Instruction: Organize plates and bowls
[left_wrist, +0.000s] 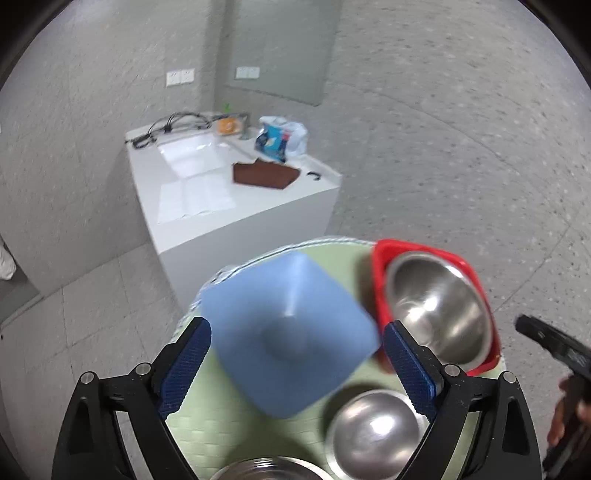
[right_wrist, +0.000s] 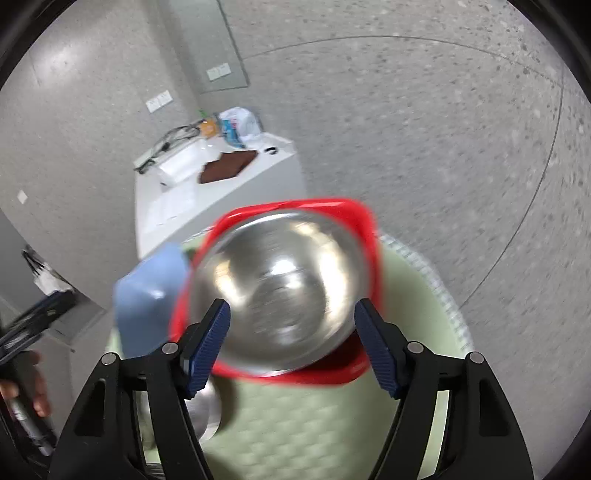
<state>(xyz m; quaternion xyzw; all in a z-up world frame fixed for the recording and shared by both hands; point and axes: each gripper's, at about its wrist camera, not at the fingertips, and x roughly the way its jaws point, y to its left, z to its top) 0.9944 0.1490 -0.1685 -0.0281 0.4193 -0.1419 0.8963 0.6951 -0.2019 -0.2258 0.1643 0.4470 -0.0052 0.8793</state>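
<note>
A blue square plate lies on a round green mat. My left gripper is open above it, fingers on either side, empty. A red square plate at the right holds a steel bowl. A second steel bowl sits near the front, and a steel rim shows at the bottom edge. In the right wrist view, my right gripper is open above the steel bowl in the red plate, empty. The blue plate is to the left.
The mat covers a small round table over a speckled grey floor. A white counter with a sink, a brown cloth, papers and a bag stands behind. The other hand-held gripper is at the right edge.
</note>
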